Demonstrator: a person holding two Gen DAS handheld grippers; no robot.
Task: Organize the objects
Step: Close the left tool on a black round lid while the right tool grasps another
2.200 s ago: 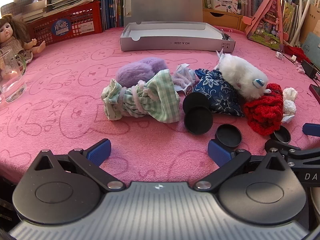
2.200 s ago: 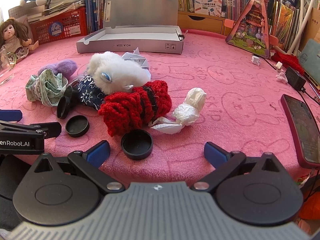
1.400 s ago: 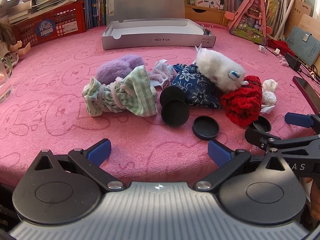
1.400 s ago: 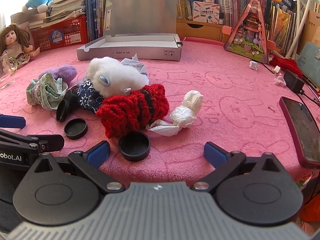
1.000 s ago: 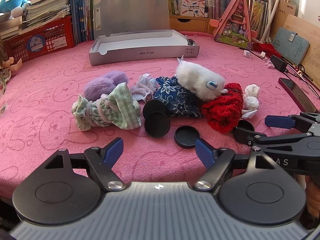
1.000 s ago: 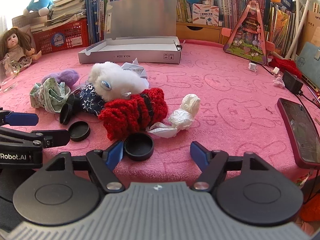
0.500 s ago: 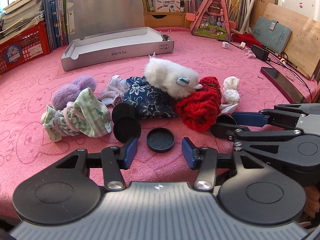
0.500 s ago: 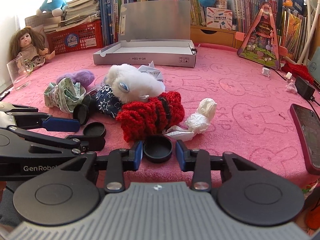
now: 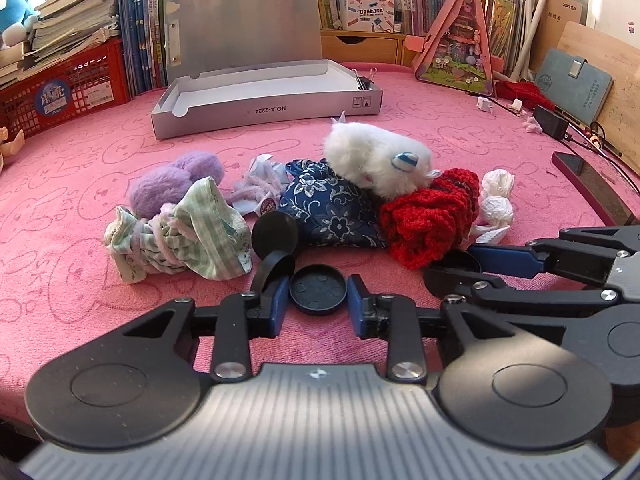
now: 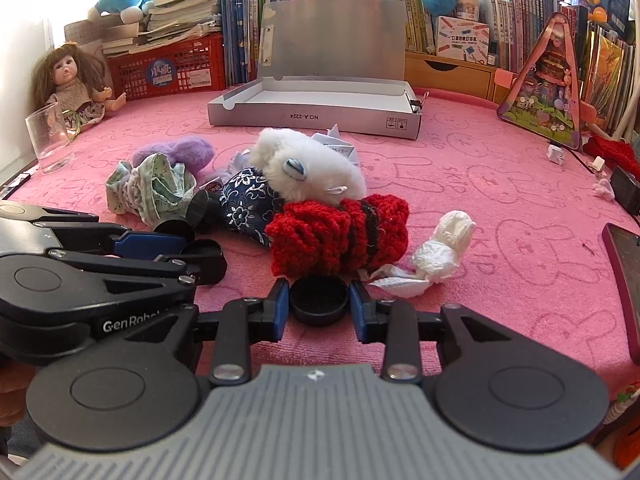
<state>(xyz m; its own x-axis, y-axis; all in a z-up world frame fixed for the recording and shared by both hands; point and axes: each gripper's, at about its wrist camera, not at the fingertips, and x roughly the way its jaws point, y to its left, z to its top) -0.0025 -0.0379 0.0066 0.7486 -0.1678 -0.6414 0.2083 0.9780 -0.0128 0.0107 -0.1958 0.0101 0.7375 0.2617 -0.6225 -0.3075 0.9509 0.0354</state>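
Note:
A pile lies mid-table: green checked pouch, purple fluff, blue floral pouch, white plush, red knitted piece, white tissue. My left gripper is shut on a black round lid lying on the pink cloth. Two more black lids lean beside the green pouch. My right gripper is shut on another black lid in front of the red knit. An open grey box stands behind the pile.
A red basket with books and a doll stand at the back left, and a glass at the left. A triangular pink toy house, a phone and cables lie at the right. Bookshelves line the back.
Both grippers moved forward and closed from wide open: the left onto the black lid near the green pouch, the right onto the lid before the red knit.

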